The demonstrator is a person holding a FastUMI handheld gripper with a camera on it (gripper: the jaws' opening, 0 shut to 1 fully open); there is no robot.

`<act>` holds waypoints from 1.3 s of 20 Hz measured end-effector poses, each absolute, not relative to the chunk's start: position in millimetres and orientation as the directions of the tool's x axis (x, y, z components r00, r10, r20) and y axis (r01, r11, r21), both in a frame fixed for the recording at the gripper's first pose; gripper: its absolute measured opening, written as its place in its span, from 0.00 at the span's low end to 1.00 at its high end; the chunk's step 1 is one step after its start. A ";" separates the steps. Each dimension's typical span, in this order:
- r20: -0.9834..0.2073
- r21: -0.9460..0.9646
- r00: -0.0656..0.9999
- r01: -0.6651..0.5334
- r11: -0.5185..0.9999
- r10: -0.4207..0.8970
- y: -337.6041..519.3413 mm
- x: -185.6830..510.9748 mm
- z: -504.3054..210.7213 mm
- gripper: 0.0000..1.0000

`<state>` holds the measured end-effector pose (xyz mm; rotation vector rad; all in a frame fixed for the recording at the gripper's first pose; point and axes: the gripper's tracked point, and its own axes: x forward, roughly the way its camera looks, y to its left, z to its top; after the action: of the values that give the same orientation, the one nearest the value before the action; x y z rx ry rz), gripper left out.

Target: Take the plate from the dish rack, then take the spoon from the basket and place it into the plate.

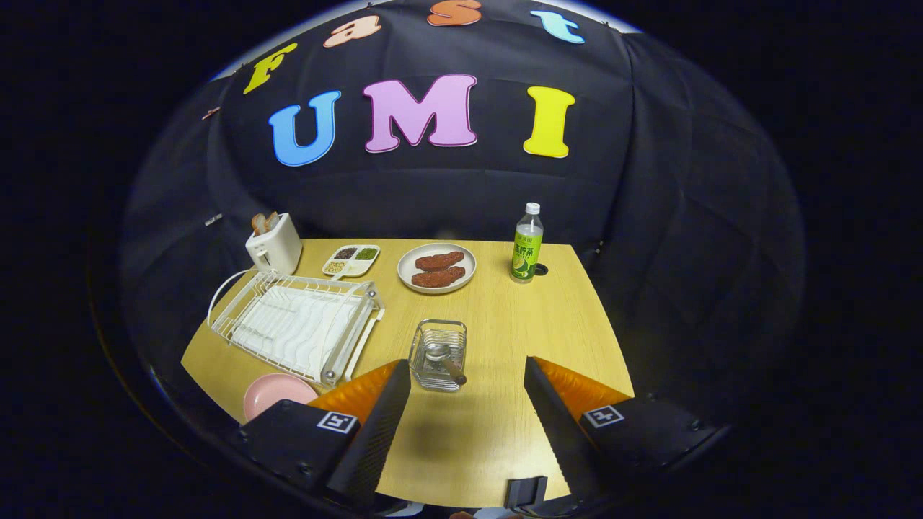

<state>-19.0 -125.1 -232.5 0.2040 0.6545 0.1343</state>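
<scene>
Plate (pixel 276 393) is already out of the dish rack (pixel 299 324), sitting on the surface beside it — so I'd say halfway. Spoon (pixel 443 358) is in the basket (pixel 438 355) just ahead of my tongs (pixel 467 375), wide open, empty.

Pink plate (pixel 275 393), white dish rack (pixel 297 324) — green-labelled bottle (pixel 527 245).

gripper view | rides claw (pixel 467 371) | faces forward, down over table (pixel 548 324) | raised, near edge
</scene>
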 end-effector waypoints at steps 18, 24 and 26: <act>-0.698 0.240 0.635 -0.229 0.943 0.332 -80.4 19.7 -337.6 0.54; -0.704 0.248 0.622 -0.237 0.939 0.342 -66.9 23.9 -343.6 0.16; -0.699 0.247 0.630 -0.232 0.941 0.339 -68.8 25.9 -340.8 0.13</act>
<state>25.9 -68.8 -340.8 0.1387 0.8280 0.3278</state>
